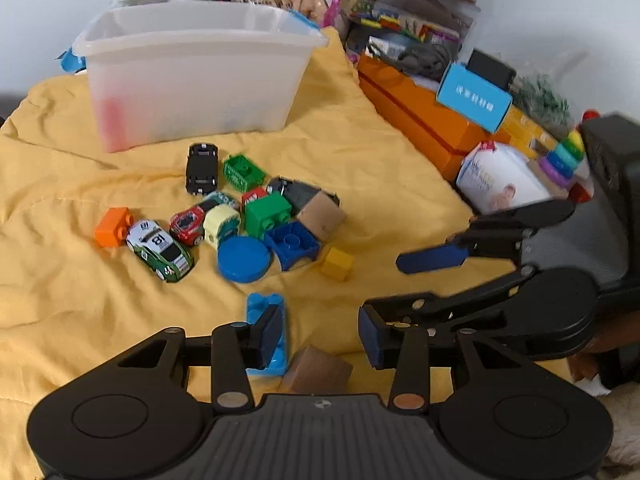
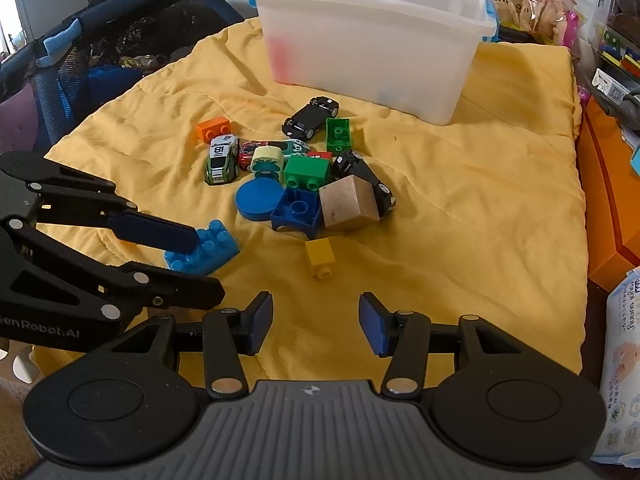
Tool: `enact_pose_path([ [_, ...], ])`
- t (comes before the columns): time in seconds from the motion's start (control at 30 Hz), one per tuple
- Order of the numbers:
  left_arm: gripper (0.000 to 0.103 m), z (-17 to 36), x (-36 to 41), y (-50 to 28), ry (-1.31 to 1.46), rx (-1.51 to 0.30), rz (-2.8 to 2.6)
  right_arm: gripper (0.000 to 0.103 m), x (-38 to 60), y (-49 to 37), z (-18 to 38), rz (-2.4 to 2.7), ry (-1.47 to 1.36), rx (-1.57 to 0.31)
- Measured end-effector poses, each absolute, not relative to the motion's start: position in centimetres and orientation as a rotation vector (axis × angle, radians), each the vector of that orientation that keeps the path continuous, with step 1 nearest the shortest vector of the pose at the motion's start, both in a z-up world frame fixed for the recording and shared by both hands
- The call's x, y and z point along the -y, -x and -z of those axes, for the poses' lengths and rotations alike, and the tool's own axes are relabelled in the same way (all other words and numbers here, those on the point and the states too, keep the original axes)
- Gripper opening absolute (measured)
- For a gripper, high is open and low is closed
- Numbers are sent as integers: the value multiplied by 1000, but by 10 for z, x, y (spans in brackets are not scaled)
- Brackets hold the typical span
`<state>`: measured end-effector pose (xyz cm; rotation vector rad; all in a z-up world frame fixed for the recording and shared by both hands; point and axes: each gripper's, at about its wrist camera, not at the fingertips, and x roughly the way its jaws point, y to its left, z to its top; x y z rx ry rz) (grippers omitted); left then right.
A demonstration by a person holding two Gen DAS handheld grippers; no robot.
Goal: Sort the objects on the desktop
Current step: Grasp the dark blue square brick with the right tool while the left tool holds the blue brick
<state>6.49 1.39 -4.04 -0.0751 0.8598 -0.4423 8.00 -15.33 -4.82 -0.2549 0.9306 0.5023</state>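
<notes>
- Near the front edge of the yellow quilt (image 2: 480, 208), the left gripper (image 1: 318, 336) hangs with its jaws partly open and nothing pressed between them; a light blue brick (image 2: 202, 252) lies at its left pad and a brown wooden block (image 1: 316, 372) sits just below the gap.
- Right of it, the right gripper (image 2: 316, 326) hovers with jaws apart and empty, above bare quilt.
- Middle of the quilt: a heap of toys, among them a white numbered car (image 2: 221, 159), a black car (image 2: 311, 117), a green brick (image 2: 306, 172), a dark blue brick (image 2: 296, 212), a blue disc (image 2: 258, 199) and a second wooden cube (image 2: 349, 203). A small yellow block (image 2: 319, 257) lies apart, nearer the right gripper.
- Far side: a translucent bin (image 2: 372, 44), something red and something blue dimly showing inside.
- Judged step: between picks, with most pieces unsorted.
- Next move probably calls for lining the left jaws squarely across the light blue brick, or the right across the yellow block, then closing and carrying it to the bin.
</notes>
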Motion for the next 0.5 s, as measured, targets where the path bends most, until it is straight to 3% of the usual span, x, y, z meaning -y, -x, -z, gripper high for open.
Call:
enact_pose_path([
  [0.13, 48, 28, -23, -63, 67, -791, 353, 52, 155, -80, 49, -500, 256, -936],
  [0.33, 45, 57, -25, -84, 96, -959, 320, 52, 157, -83, 51, -498, 255, -941],
  [0.37, 43, 61, -21, -86, 77, -974, 320, 52, 157, -83, 51, -498, 255, -941],
  [0.43, 27, 64, -18, -86, 48, -986, 307, 52, 158, -84, 51, -498, 255, -939],
  [0.5, 27, 62, -24, -88, 69, -989, 313, 52, 158, -86, 52, -496, 252, -941],
])
